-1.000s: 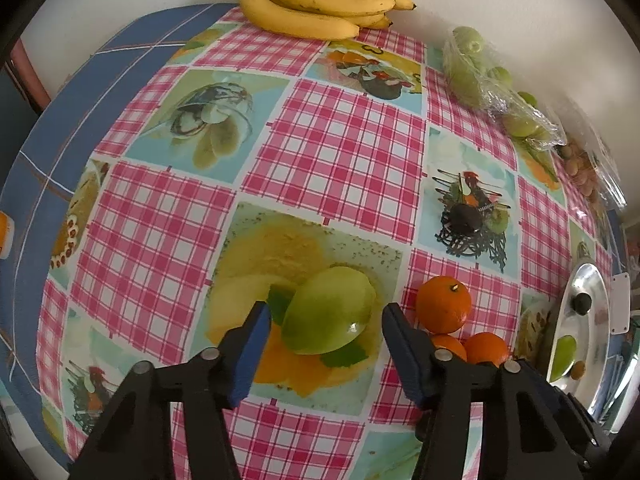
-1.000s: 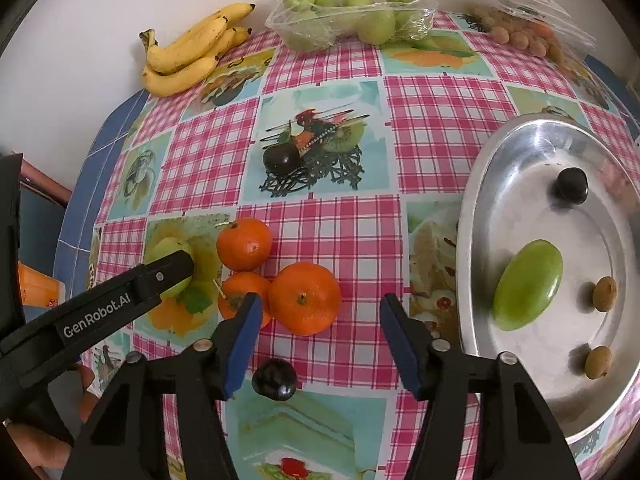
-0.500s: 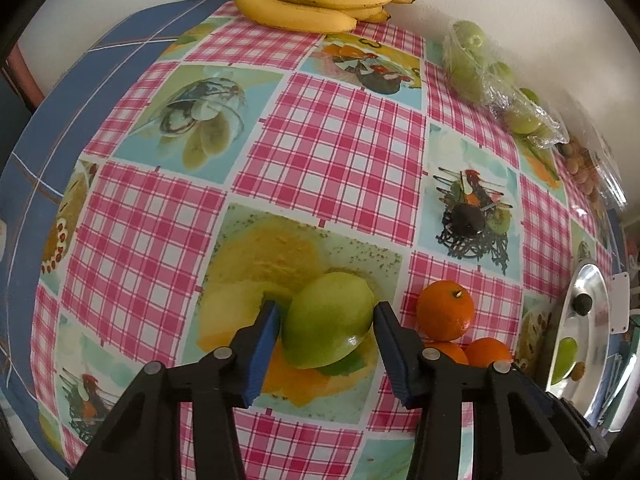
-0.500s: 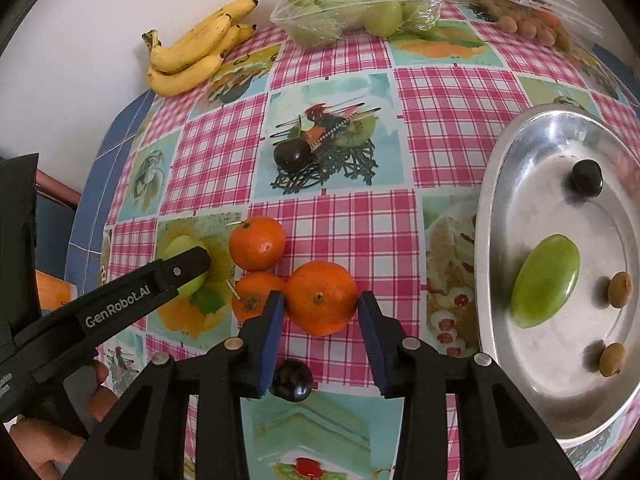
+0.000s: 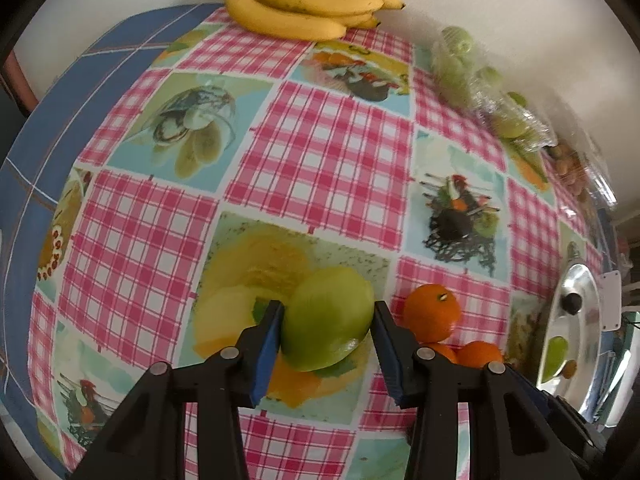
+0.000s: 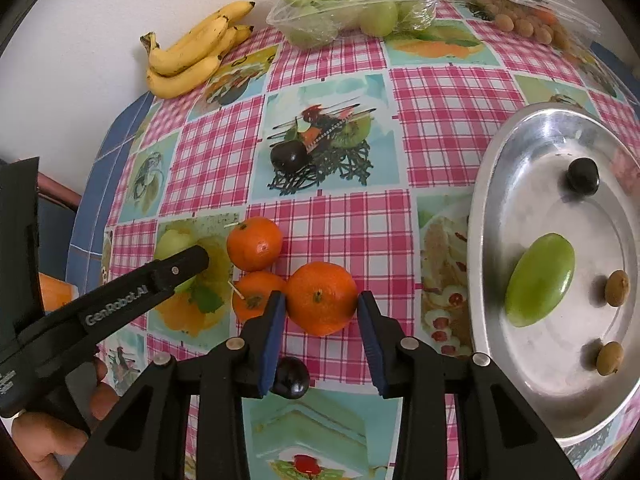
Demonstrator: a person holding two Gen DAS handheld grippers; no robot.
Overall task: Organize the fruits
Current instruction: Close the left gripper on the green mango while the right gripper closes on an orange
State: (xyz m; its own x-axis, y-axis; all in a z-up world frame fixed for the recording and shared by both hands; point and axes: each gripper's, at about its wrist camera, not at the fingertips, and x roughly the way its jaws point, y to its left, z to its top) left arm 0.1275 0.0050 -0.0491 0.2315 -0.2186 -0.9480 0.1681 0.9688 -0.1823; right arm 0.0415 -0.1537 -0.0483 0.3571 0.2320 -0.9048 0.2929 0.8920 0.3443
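A green mango [image 5: 328,328] lies on the checked tablecloth. My left gripper [image 5: 326,310] points down over it, its jaws closing, and both blue pads touch the mango's sides. In the right wrist view the left gripper's finger [image 6: 176,268] covers part of that mango [image 6: 172,242]. My right gripper [image 6: 321,300] is shut on a large orange [image 6: 320,280], pads against both sides. Two smaller oranges [image 6: 254,244] [image 6: 256,294] sit just left of it. The steel tray [image 6: 500,160] at right holds another green mango [image 6: 540,280], a dark plum [image 6: 583,176] and two small brown fruits.
A dark plum [image 6: 290,376] rests under the right gripper and another [image 6: 290,158] mid-table. Bananas [image 6: 192,52], a bag of green apples [image 6: 348,8] and a bag of small brown fruit [image 6: 532,24] line the wall. A person's hand [image 6: 60,432] holds the left gripper.
Both pairs of jaws have narrowed from wide apart: the left pads have come onto the green mango, the right pads onto the large orange. Neither fruit has visibly shifted.
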